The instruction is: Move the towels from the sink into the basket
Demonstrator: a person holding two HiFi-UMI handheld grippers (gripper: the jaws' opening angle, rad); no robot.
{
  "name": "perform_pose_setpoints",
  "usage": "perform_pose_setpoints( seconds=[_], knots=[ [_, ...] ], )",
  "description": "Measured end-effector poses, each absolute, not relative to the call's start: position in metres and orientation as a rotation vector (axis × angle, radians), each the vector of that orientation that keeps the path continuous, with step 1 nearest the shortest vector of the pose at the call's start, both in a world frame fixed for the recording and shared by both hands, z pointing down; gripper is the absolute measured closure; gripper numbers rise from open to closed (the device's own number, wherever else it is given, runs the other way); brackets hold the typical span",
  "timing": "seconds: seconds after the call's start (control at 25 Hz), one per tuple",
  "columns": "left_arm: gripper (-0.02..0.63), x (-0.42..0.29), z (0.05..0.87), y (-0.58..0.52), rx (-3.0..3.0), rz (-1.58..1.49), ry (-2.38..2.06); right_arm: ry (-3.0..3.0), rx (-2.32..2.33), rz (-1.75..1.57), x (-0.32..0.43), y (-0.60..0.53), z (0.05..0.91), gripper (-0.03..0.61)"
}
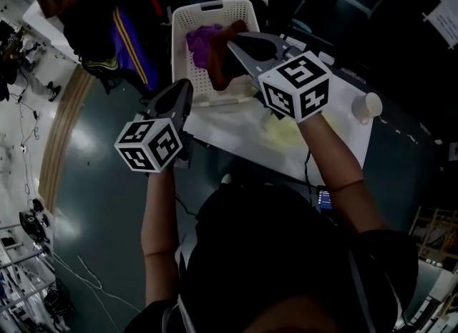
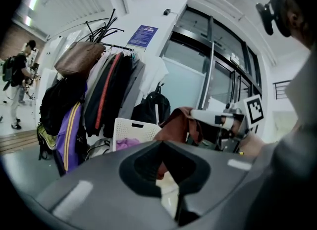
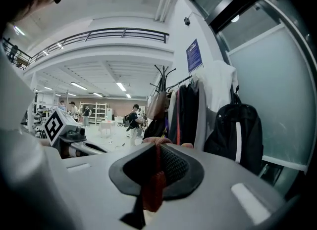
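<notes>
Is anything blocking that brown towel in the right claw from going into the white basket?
Nothing visible does. The right claw grips the brown towel over the white basket, above its open top. The purple towel inside lies to one side, and the left claw is outside the basket.

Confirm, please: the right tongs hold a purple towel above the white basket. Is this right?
Not quite. The right tongs hold a reddish-brown towel above the white basket; the purple towel lies inside it. The head view shows this.
</notes>
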State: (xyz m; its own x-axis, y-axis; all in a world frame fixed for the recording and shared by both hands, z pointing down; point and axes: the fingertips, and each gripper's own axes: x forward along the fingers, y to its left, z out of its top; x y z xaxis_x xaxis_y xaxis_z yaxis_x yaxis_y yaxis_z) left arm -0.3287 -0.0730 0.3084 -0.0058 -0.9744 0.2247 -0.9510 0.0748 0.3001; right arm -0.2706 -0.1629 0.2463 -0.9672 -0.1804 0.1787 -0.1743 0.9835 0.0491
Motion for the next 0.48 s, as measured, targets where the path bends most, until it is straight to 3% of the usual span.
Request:
perform_pose_setpoints(
  seconds=[0.48],
  knots=[
    [0.606, -0.375, 0.326, -0.061, 1.840, -0.105, -1.990, -2.805, 0.102, -0.044, -0.322, -0.145, 0.299, 0.546]
  ],
)
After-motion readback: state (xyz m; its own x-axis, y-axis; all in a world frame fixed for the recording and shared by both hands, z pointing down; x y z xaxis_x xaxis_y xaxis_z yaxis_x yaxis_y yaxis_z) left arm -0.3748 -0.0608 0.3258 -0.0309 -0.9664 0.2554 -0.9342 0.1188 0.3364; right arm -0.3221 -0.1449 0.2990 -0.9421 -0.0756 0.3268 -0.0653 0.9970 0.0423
